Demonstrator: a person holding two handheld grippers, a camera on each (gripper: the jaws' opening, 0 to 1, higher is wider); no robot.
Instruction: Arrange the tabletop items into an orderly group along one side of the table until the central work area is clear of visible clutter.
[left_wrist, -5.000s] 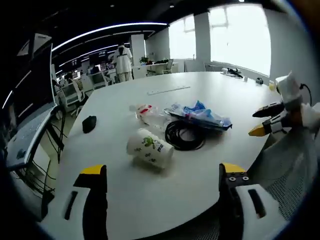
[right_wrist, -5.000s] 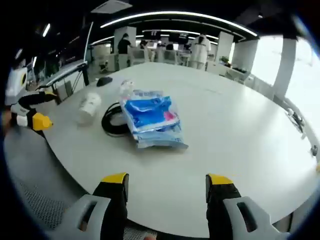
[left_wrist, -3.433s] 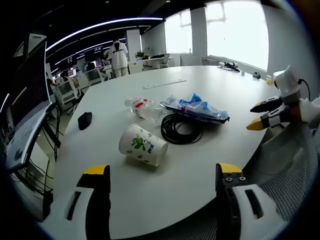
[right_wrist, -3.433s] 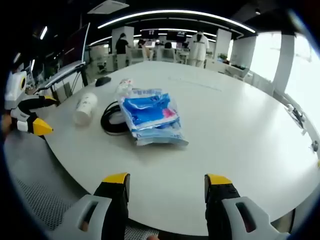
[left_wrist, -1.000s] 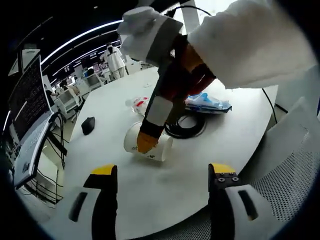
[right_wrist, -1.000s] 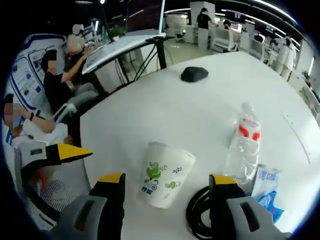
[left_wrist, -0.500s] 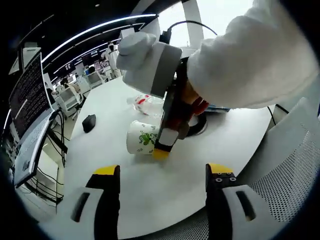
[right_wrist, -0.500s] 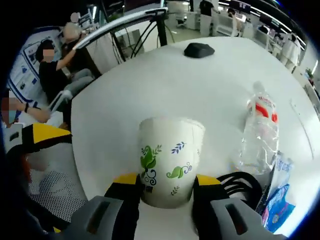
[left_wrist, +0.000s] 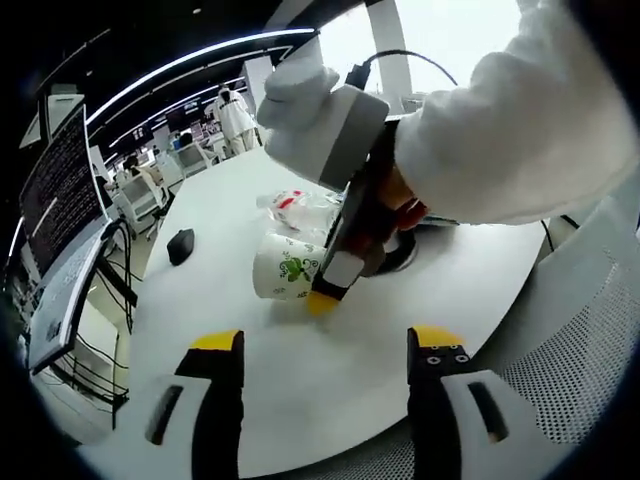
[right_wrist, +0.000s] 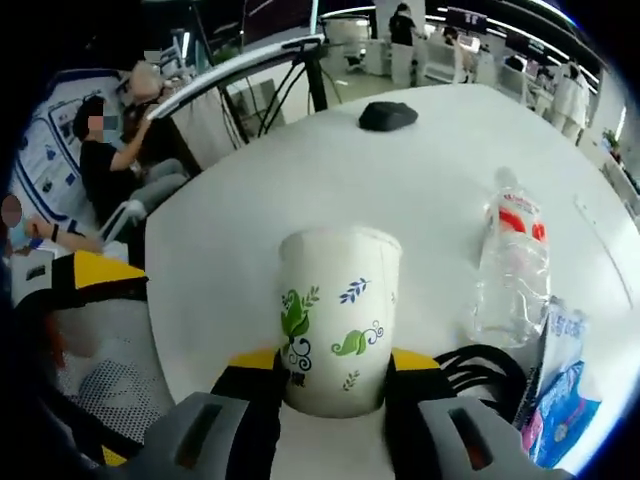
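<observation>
In the left gripper view, much of the plastic bottle (left_wrist: 290, 203), the black cable coil (left_wrist: 400, 252) and the blue packet behind them is covered by the right gripper (left_wrist: 322, 300) and a white sleeve (left_wrist: 500, 130). In the right gripper view, the base of the paper cup (right_wrist: 335, 315) is hidden between the yellow jaw tips, and the blue packet (right_wrist: 565, 400) is cut off by the edge.

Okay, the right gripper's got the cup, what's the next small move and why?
Probably lift the cup a little and carry it toward the table edge. The right gripper has its jaws closed on the cup's sides, and the bottle and cable lie close beside it, so raising it first should avoid knocking them.
</observation>
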